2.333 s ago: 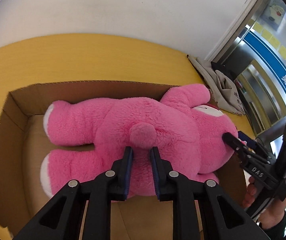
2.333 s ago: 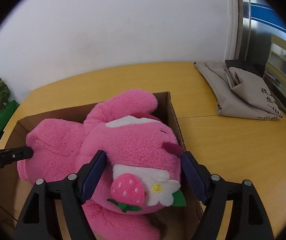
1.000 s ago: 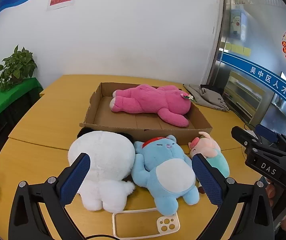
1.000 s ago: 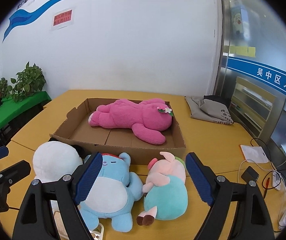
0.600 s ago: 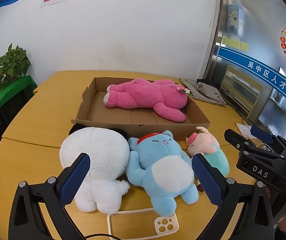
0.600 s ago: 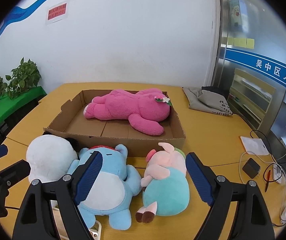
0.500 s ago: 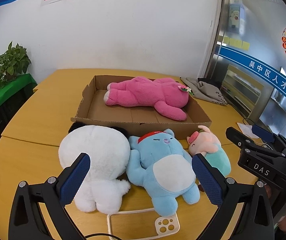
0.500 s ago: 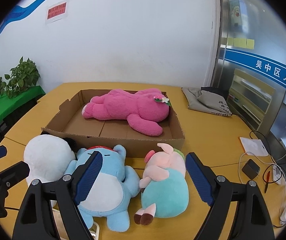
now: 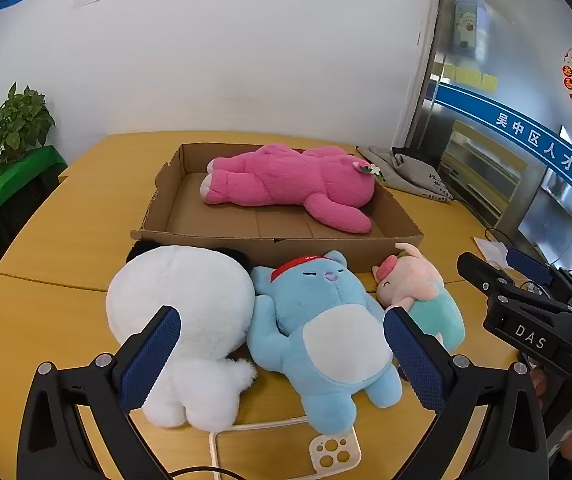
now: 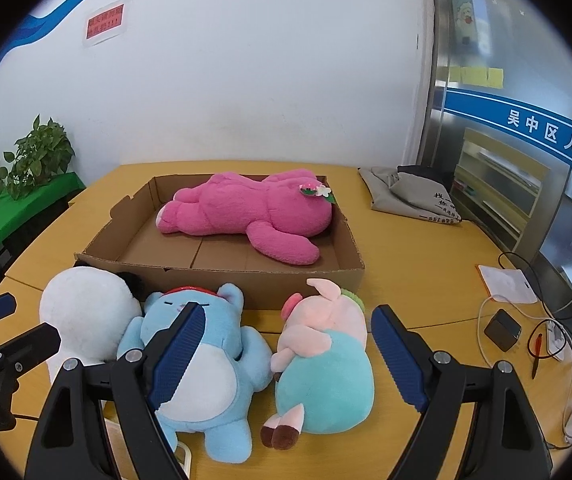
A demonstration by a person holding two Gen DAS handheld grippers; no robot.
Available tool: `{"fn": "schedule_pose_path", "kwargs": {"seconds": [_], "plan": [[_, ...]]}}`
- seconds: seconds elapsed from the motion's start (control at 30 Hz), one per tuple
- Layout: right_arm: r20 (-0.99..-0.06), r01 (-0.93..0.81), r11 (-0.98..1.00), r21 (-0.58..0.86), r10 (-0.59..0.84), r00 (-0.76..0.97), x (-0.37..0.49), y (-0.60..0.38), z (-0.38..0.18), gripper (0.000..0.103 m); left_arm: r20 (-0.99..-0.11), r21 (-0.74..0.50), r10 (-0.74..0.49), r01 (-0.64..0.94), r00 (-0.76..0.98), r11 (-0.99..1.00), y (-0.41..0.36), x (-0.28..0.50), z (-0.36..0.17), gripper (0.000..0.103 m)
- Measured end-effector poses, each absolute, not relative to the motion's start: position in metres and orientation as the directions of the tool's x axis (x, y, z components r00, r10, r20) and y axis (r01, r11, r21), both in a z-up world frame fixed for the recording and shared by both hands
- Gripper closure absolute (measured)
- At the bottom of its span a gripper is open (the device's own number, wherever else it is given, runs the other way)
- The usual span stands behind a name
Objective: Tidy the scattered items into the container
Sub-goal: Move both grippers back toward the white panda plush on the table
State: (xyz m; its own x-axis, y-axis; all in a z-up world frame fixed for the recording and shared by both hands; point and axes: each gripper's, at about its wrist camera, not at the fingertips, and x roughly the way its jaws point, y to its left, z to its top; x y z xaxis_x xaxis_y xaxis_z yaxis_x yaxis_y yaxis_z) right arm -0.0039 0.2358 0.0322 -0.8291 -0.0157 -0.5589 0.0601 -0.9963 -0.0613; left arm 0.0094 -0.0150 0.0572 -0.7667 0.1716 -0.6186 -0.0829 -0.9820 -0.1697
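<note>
Charger [image 10: 502, 329] shows only at right wrist.

The white plush [image 9: 182, 320] hides its face, and the phone case [image 9: 325, 450] lies partly under the toys.

Both wrist views angled down, near, sharing the cardboard box [image 9: 270, 246]

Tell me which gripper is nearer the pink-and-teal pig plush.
Right. The right gripper frames the pig plush between its open jaws; the left gripper sits further left, framing the blue plush.
</note>
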Motion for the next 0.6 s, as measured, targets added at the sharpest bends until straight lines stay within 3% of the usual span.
{"fn": "schedule_pose_path", "kwargs": {"seconds": [0.43,0.6], "plan": [[-0.576,0.083,-0.995,-0.052,-0.038,-0.817,-0.011,0.231,0.023,0.018,-0.627,-0.180,0.178,-0.081,-0.759,-0.980,-0.038,0.008,0.052,0.000],[-0.586,0.167,-0.986,-0.011,-0.129,-0.800,-0.012,0.220,0.015,0.018,-0.634,-0.206,0.183,-0.064,-0.751,-0.977,-0.075,0.001,0.048,0.000]]}}
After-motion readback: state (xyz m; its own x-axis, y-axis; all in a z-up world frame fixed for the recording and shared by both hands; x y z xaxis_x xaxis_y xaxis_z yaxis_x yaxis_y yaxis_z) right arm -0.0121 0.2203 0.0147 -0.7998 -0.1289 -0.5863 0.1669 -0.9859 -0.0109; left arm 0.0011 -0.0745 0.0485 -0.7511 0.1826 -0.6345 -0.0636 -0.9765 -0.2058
